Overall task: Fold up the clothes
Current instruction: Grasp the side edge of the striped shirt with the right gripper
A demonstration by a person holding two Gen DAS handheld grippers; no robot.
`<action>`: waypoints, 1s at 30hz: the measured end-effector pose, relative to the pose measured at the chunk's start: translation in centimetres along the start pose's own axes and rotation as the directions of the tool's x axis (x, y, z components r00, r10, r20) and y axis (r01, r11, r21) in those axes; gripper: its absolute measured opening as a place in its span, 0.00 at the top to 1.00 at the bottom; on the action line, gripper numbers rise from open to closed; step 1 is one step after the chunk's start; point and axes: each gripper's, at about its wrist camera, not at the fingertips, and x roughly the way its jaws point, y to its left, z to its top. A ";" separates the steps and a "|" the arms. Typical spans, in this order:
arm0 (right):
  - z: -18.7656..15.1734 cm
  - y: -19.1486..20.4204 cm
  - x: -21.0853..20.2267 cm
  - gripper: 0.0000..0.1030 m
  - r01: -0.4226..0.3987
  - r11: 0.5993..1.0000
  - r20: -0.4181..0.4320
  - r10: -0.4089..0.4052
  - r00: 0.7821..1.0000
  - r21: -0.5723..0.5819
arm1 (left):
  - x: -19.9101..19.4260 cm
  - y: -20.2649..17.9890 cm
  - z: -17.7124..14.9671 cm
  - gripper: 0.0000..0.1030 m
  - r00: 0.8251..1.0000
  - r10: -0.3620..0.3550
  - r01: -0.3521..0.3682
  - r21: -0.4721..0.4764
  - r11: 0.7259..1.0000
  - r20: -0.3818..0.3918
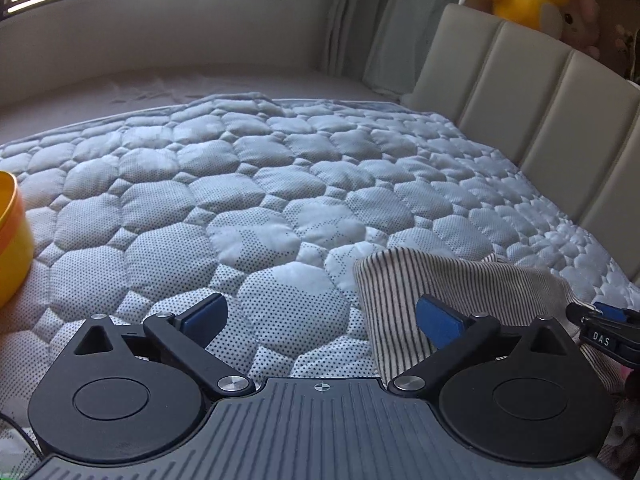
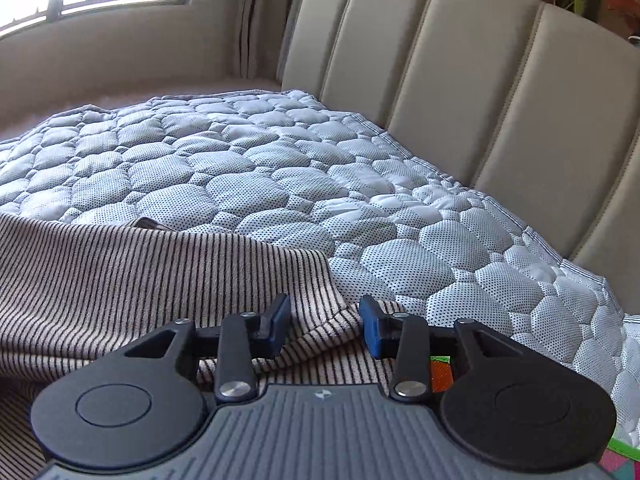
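left gripper (image 1: 320, 316) gapes wide over the quilted mattress (image 1: 240, 184); striped cloth (image 1: 404, 292) at four o'clock, yellow tub (image 1: 10, 236) at nine

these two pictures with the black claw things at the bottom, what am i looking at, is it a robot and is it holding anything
No robot: a person holds a two-finger gripper in each hand, and each gripper carries a wide-angle camera looking forward along its fingers. One picture comes from the left gripper, the other from the right gripper. Both look over a bed with a quilted mattress cover and a padded headboard. A striped garment lies on the bed. The left gripper's jaws stand wide open, with nothing between them. The right gripper's jaws are narrower and sit just over the striped cloth's edge, but the pads do not yet pinch it. A yellow tub shows at the left edge.
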 end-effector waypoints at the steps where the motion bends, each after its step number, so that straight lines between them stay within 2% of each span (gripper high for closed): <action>1: 0.0 0.0 0.0 0.64 -0.002 1.000 0.001 0.002 1.000 0.001 | 0.0 -0.2 -0.1 0.00 1.000 -0.001 0.001 0.009 1.000 -0.003; 6: -0.1 -0.1 0.1 0.63 -0.007 1.000 0.009 0.007 1.000 0.001 | 0.3 -0.7 -0.5 0.00 1.000 0.001 0.000 0.031 1.000 -0.014; 8: -0.1 -0.4 0.3 0.55 -0.014 1.000 0.010 0.014 1.000 0.018 | 0.3 -0.8 -0.6 0.00 1.000 0.003 -0.002 0.035 0.999 -0.018; 10: 0.0 -0.8 0.5 0.55 -0.035 0.998 0.013 0.034 0.999 0.043 | 0.4 -0.8 -0.6 0.00 1.000 0.004 -0.003 0.033 0.999 -0.021; 13: 0.4 -1.3 -0.5 0.89 -0.070 0.997 0.046 0.069 0.997 0.037 | 0.6 -0.7 -0.7 0.00 1.000 0.002 -0.002 0.028 1.000 -0.026; 14: 0.6 -1.5 -1.0 0.92 -0.083 0.996 0.062 0.080 0.995 0.036 | 0.6 -0.6 -0.7 0.00 1.000 0.002 -0.001 0.026 1.000 -0.026; 18: 2.4 -3.7 -5.4 0.92 -0.151 0.985 0.160 0.135 0.978 0.087 | 0.5 -0.5 -0.6 0.00 1.000 -0.013 0.013 0.007 1.000 -0.019; 21: 2.5 -5.3 -8.4 0.92 -0.174 0.978 0.195 0.150 0.969 0.117 | 0.1 -0.3 -0.4 0.00 0.999 -0.040 0.040 -0.016 0.999 -0.004; 24: 0.3 -5.9 -8.7 0.92 -0.143 0.982 0.148 0.125 0.981 0.120 | -0.2 -0.1 -0.2 0.00 0.997 -0.078 0.078 -0.047 0.996 0.003; 28: -4.4 -5.4 -5.5 0.91 -0.082 0.989 0.013 0.081 0.997 0.122 | -0.4 -0.7 -0.4 0.00 0.986 -0.167 0.166 -0.055 0.985 -0.003; 30: -5.8 -4.7 -4.8 0.88 -0.056 0.995 0.037 0.053 0.998 0.087 | -0.9 -1.6 -0.5 0.00 0.976 -0.217 0.217 -0.015 0.976 0.010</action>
